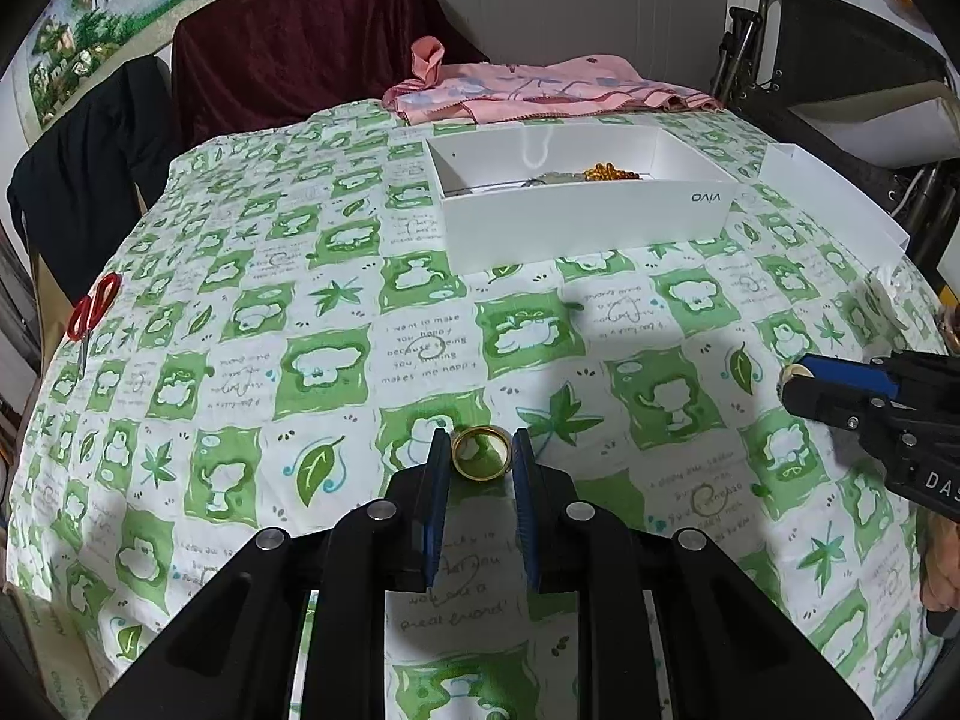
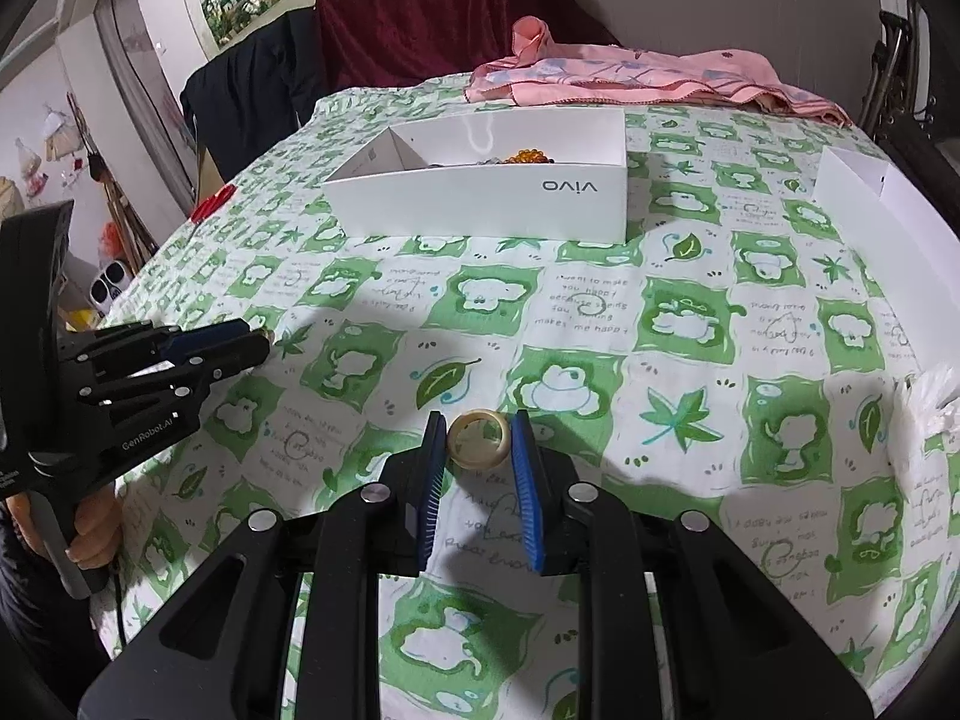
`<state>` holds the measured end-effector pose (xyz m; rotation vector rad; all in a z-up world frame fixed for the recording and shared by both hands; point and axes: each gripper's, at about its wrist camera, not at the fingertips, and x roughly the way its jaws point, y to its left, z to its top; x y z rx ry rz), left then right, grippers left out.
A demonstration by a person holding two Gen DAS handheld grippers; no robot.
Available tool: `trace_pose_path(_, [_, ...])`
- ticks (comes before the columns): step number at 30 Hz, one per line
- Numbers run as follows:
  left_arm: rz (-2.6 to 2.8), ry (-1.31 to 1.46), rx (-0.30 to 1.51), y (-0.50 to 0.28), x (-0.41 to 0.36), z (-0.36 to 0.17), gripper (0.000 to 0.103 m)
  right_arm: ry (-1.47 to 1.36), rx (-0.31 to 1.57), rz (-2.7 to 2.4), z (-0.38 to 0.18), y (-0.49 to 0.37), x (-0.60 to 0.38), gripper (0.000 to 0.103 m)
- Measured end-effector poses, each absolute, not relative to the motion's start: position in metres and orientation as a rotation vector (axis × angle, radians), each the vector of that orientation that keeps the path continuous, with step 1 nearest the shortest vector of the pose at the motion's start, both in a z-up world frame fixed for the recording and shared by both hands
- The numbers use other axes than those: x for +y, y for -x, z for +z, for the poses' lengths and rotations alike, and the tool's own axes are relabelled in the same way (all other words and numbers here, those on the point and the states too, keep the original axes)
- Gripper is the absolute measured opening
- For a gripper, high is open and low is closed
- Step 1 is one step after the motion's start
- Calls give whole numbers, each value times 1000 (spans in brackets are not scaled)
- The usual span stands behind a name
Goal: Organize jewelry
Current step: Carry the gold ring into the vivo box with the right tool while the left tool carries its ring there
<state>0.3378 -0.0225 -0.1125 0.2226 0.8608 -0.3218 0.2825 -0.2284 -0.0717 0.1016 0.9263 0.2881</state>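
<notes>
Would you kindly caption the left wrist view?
Left tongs grip a gold ring before the white vivo box.

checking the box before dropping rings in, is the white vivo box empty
No, the white vivo box already holds amber beads and some other pieces beside them.

My left gripper [image 1: 480,450] points steeply down, its blue pads nearly closed and pinching the gold ring [image 1: 480,450]. My right gripper [image 2: 478,441] tilts down likewise, clamped on the pale ring [image 2: 479,440]. A hand [image 2: 90,531] grips the left handle.
</notes>
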Motion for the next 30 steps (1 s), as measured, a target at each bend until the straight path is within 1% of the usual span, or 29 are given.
trace_pose_path(5, [-323, -217, 863, -338, -22, -113, 23, -95, 925, 286, -72, -281, -227, 22])
trace_pose_path(8, [-331, -211, 863, -337, -21, -112, 21, -97, 923, 289, -71, -281, -227, 21])
trace_pose_path(11, [-337, -228, 836, -333, -25, -110, 21, -128, 921, 304, -71, -282, -232, 21])
trace_pose_path(16, [-311, -195, 804, -331, -19, -102, 21, -170, 869, 308, -64, -278, -240, 21])
trace_pose_path(21, [-272, -138, 797, -316, -9, -93, 21, -207, 826, 288, -49, -261, -249, 21])
trace_pose_path(26, [-260, -115, 786, -291, -2, -82, 21, -221, 767, 273, -22, -229, -259, 21])
trace_pose_path(30, [-257, -104, 727, -273, 0, -56, 21, -217, 710, 277, 3, -215, -259, 21])
